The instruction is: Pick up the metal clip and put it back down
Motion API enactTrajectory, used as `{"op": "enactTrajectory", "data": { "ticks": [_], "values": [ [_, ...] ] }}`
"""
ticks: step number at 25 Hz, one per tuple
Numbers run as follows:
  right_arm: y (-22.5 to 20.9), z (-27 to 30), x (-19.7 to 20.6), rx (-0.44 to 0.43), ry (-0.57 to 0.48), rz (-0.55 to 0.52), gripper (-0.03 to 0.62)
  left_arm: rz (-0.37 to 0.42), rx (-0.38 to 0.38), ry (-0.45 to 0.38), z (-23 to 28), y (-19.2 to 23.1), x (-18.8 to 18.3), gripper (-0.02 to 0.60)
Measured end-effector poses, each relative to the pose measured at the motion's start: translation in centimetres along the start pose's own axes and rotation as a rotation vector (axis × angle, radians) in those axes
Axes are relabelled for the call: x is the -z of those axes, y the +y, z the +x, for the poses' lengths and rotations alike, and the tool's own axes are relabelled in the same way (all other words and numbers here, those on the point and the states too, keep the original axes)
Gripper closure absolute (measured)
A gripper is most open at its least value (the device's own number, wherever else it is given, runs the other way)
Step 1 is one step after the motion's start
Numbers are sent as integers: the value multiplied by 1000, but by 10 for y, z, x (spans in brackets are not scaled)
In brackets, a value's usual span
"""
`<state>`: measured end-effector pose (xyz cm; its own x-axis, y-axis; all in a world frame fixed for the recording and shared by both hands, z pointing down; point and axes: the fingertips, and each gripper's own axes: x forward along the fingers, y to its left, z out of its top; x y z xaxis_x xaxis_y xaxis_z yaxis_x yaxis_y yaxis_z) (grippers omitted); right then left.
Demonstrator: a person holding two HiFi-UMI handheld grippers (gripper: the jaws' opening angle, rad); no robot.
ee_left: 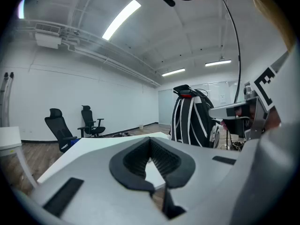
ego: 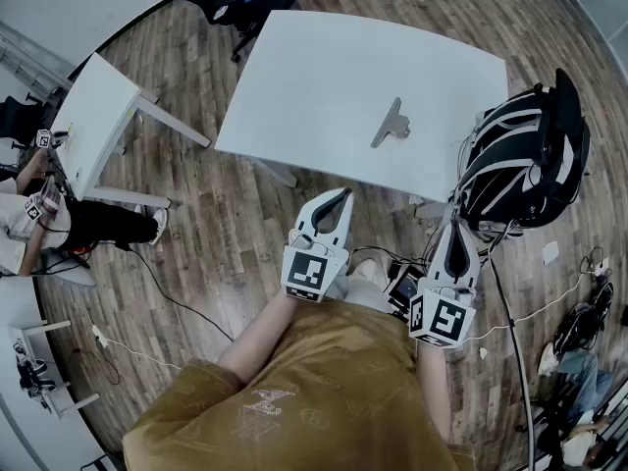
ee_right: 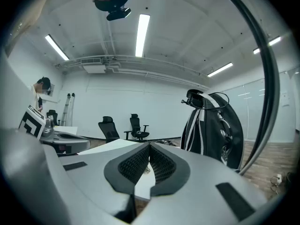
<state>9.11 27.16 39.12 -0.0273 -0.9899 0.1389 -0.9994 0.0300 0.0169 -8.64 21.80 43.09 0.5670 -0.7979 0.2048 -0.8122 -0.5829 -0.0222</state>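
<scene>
Wood-plank floor [ego: 226,234] under my big white rectangular table [ego: 324,77]; the small grey metal clip [ego: 390,126] lies flat towards its right side, long axis slanting near-left to far-right. My left gripper [ego: 339,194] and right gripper [ego: 459,230] are both clenched empty, short of the table.

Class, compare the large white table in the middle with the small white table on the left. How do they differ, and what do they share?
The large white table is far broader than the small white table. The large one carries a grey metal clip; nothing shows on the small one. Both have white tops and stand on the wooden floor.
</scene>
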Motion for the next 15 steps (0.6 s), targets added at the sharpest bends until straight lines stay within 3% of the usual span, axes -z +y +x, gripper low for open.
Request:
{"op": "enactTrajectory", "data": {
  "ticks": [15],
  "values": [
    [-6, 52, -7, 67, 6, 2, 586, -9, 16, 9, 59, 45, -11, 580]
  ]
}}
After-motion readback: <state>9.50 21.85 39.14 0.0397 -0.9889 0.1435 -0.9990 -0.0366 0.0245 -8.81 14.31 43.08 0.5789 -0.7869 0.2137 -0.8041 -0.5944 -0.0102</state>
